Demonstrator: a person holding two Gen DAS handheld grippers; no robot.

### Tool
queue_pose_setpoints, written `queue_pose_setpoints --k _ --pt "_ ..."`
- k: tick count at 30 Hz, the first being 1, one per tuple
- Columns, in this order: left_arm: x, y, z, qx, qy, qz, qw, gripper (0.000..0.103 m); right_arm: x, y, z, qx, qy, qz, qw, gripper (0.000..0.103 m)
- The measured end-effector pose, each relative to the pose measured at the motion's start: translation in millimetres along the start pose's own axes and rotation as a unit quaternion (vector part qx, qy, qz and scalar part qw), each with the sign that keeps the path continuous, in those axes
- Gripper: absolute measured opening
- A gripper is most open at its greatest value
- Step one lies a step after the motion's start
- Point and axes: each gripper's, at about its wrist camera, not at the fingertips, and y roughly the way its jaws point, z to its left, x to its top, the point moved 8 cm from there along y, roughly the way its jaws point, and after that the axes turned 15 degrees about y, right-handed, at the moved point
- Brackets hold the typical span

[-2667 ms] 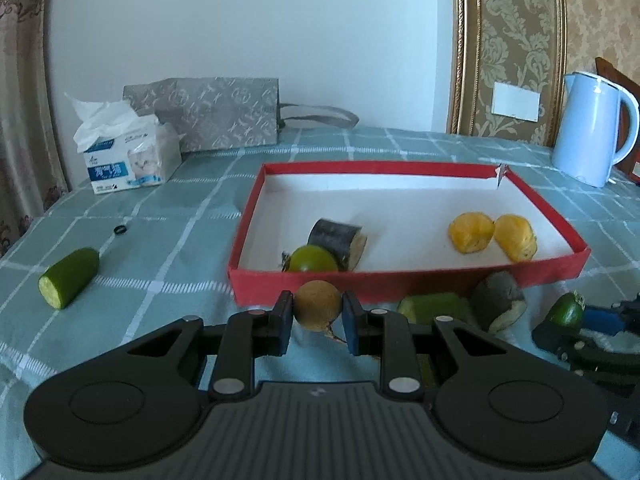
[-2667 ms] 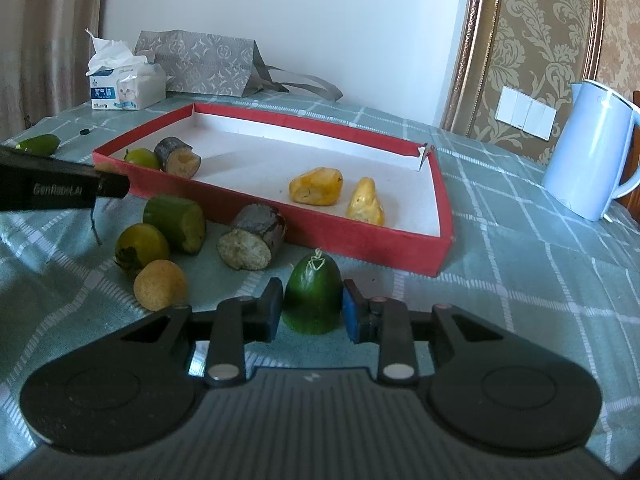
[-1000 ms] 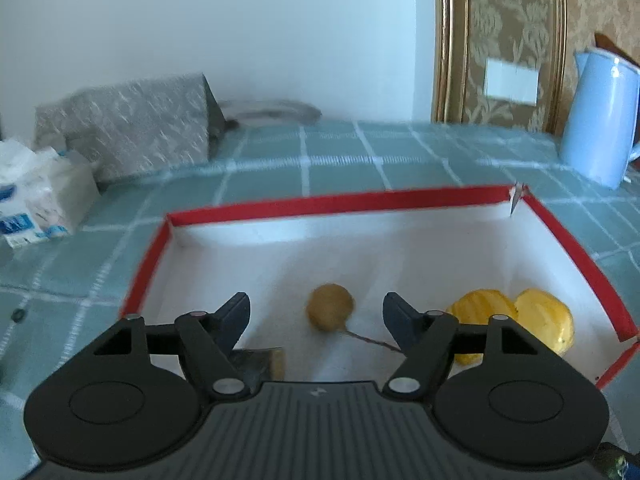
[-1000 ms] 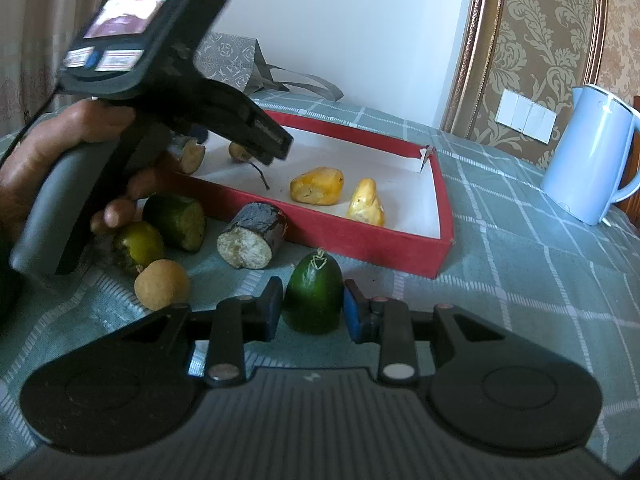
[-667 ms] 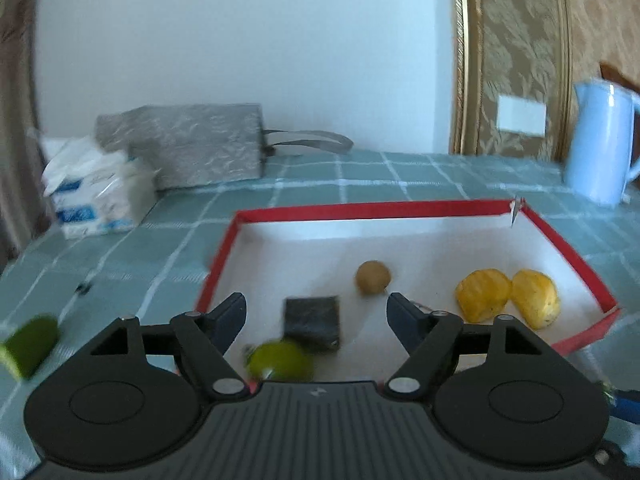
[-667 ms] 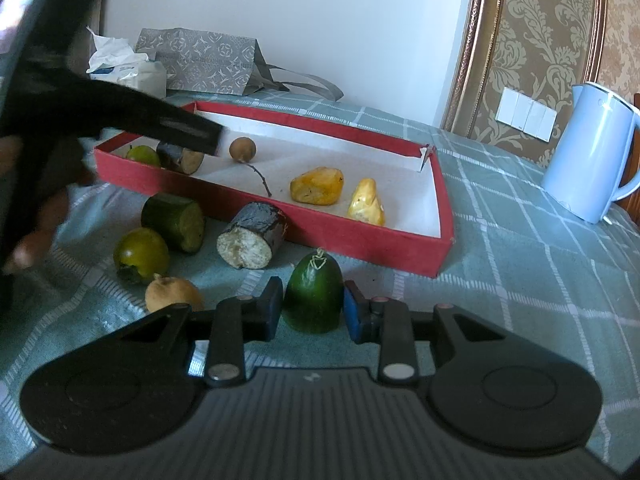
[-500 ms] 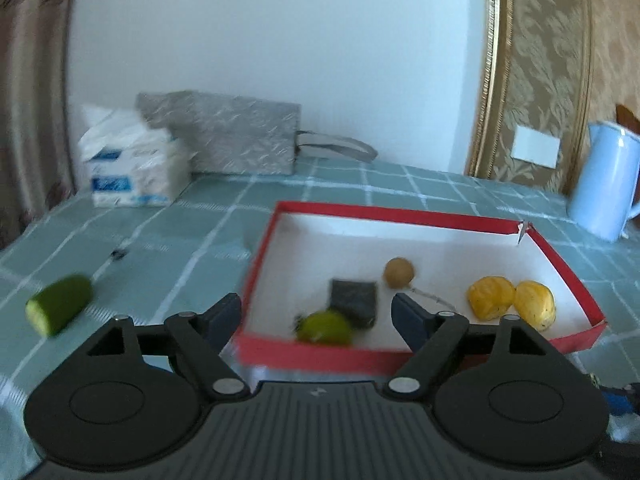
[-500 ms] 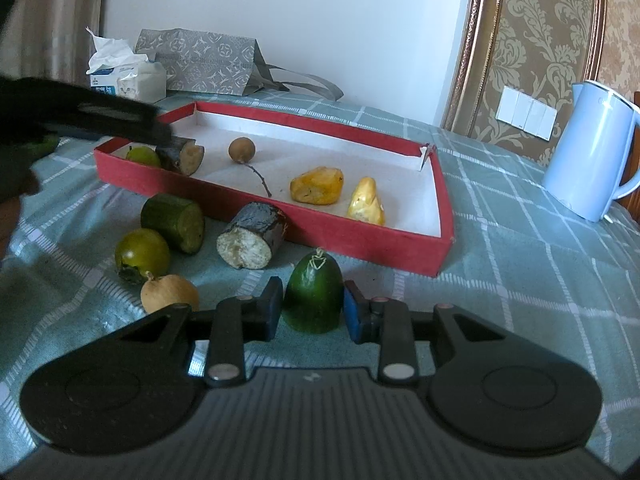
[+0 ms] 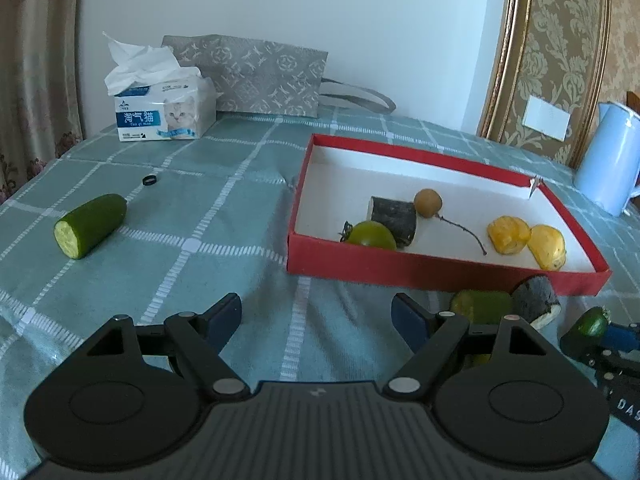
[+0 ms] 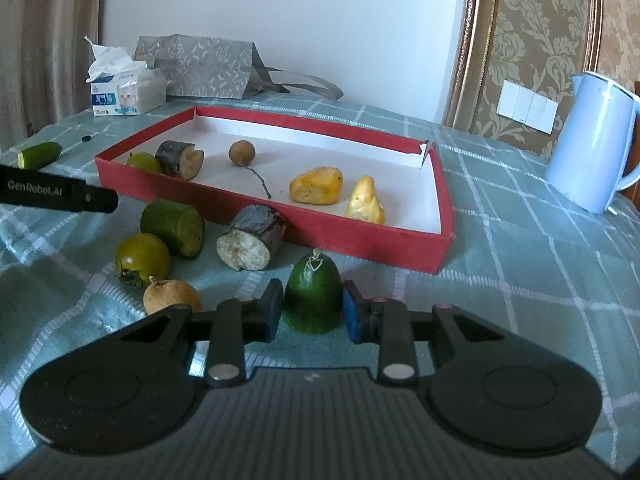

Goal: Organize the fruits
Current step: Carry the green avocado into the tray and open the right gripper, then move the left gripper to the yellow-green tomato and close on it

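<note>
A red tray (image 9: 440, 270) (image 10: 360, 240) holds a brown longan with a twig (image 9: 428, 202) (image 10: 241, 153), a dark cut piece (image 9: 392, 220), a green round fruit (image 9: 370, 234) and two yellow pieces (image 10: 316, 185). My left gripper (image 9: 316, 320) is open and empty over the cloth in front of the tray. My right gripper (image 10: 312, 310) is shut on a green cucumber end (image 10: 313, 298) resting on the cloth in front of the tray. Loose beside it lie a green chunk (image 10: 173, 227), a dark chunk (image 10: 251, 237), a green fruit (image 10: 142, 258) and a tan longan (image 10: 172, 296).
A cucumber piece (image 9: 90, 225) lies far left on the green checked cloth, with a small black ring (image 9: 149, 179) behind it. A tissue box (image 9: 160, 108) and grey bag (image 9: 256, 76) stand at the back. A blue kettle (image 10: 588, 140) stands at the right.
My left gripper carried the brown longan into the tray, let it go, opened, and drew back left and out of the tray. My right gripper has stayed shut on the cucumber end.
</note>
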Motion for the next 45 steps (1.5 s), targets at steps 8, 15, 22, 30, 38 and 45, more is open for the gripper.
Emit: queue_pose_setpoints --k 8,15,22,30,38,45 --pt "-2.7 4.0 -9.4 0.018 0.041 0.010 0.9989 0.085 -0.3 -2.3 -8.6 0.005 0.024 0.001 1.000 0.029" --pt "-4.4 6.3 -14.2 0.026 0.061 0.015 0.9977 0.088 9.1 -15.1 -19.4 0.015 0.055 -0.022 0.998 0.029" --pt "-4.8 7.1 -14.2 0.027 0.062 0.016 0.9976 0.089 51.5 -15.6 -28.7 0.003 0.058 -0.055 0.997 0.029" --pt "-4.8 7.7 -14.5 0.027 0.063 0.016 0.9975 0.090 83.4 22.1 -25.4 -0.006 0.051 -0.034 0.998 0.029" --pt "-4.8 7.8 -14.1 0.026 0.062 0.016 0.9976 0.092 80.1 53.5 3.9 -0.015 -0.003 -0.022 1.000 0.035" --pt "-5.0 8.6 -14.9 0.026 0.063 0.017 0.9975 0.092 77.6 41.4 -8.4 -0.010 0.031 -0.035 0.999 0.062"
